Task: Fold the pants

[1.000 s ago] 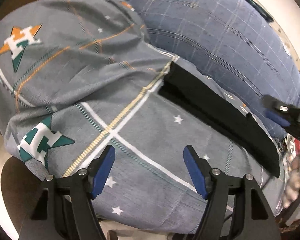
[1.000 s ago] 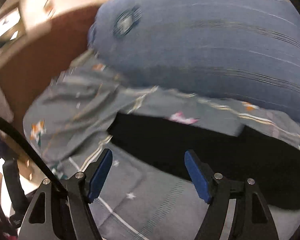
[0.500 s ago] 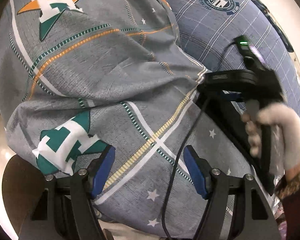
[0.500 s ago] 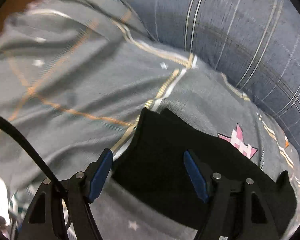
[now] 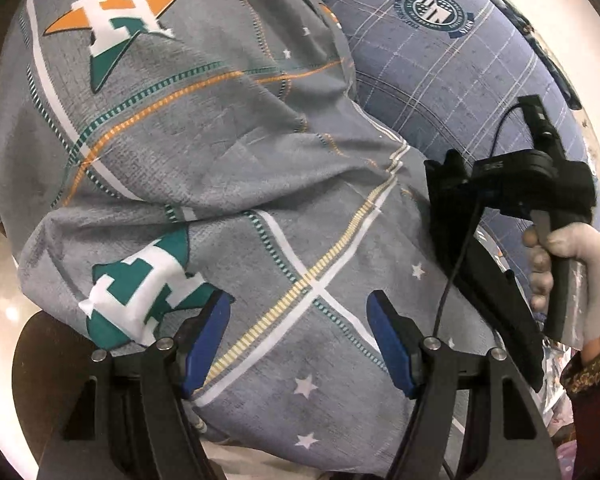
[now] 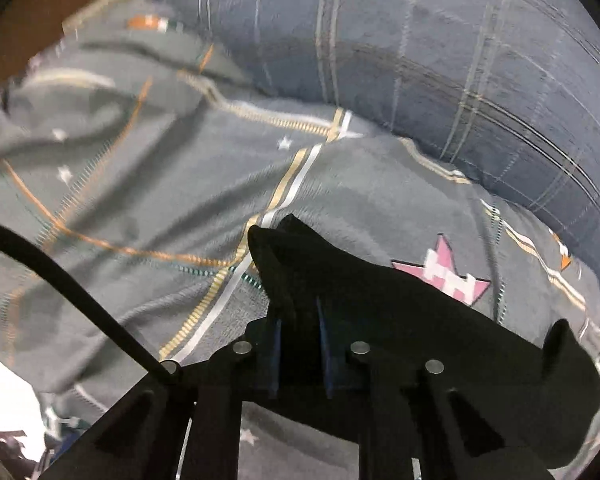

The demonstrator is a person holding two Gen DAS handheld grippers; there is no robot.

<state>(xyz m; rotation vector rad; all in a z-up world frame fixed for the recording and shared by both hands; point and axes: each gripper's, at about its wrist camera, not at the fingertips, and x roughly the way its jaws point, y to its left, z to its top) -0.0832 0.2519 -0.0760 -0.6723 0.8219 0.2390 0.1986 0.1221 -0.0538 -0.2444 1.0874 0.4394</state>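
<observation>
The black pants (image 6: 420, 320) lie in a long strip on a grey patterned bedsheet (image 6: 180, 184). My right gripper (image 6: 298, 344) is shut on the near corner of the pants, and the cloth bunches up between its blue pads. In the left wrist view the pants (image 5: 496, 288) run down the right side, and the right gripper (image 5: 452, 184) shows there in a gloved hand, clamped on their upper end. My left gripper (image 5: 300, 332) is open and empty over the bedsheet (image 5: 204, 152), to the left of the pants.
A big blue plaid pillow (image 5: 452, 64) lies behind the pants; it also fills the top of the right wrist view (image 6: 440, 48). The sheet's near left edge hangs over a dark round surface (image 5: 36, 352). A black cable (image 5: 456, 264) hangs from the right gripper.
My right gripper came down onto the pants' corner and shut on it; it was open before. My left gripper stayed open and shifted a little over the sheet.
</observation>
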